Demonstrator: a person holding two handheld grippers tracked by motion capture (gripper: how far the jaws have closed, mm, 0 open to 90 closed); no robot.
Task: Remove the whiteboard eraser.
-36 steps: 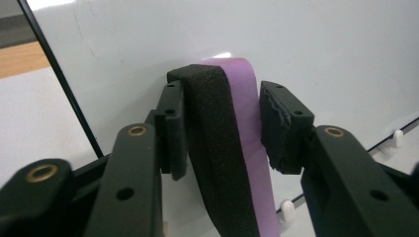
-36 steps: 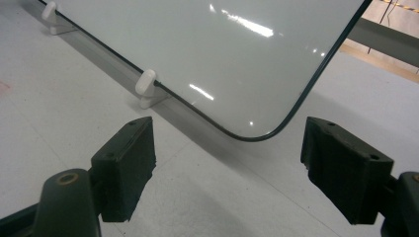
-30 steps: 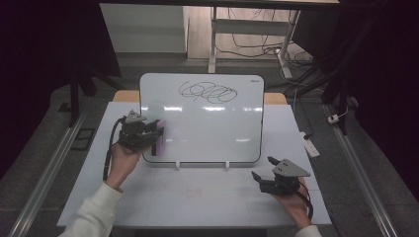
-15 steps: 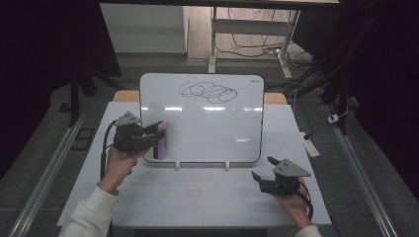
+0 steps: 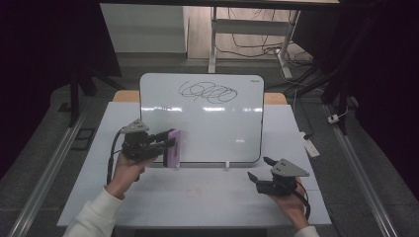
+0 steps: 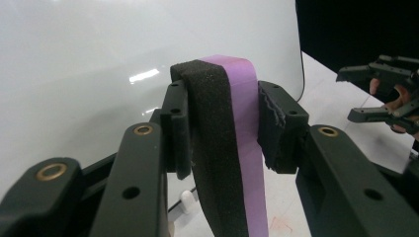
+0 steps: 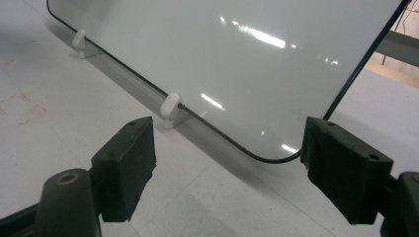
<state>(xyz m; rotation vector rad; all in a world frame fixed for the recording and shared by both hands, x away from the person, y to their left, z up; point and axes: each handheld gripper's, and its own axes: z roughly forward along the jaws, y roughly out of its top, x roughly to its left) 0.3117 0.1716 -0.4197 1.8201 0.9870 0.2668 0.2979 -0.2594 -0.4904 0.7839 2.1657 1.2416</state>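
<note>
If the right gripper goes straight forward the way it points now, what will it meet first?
Probably the whiteboard: the open right gripper aims at its lower corner, near a white foot. Before that comes bare table only. Depth is unclear, so it might slip just past the corner.

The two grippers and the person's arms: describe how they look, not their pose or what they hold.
The left gripper and the right gripper are black, each topped by a grey three-cornered plate and trailing a black cable. Up close, the jaws are black links with brass-coloured pins and dark pads. The person wears white sleeves.
</note>
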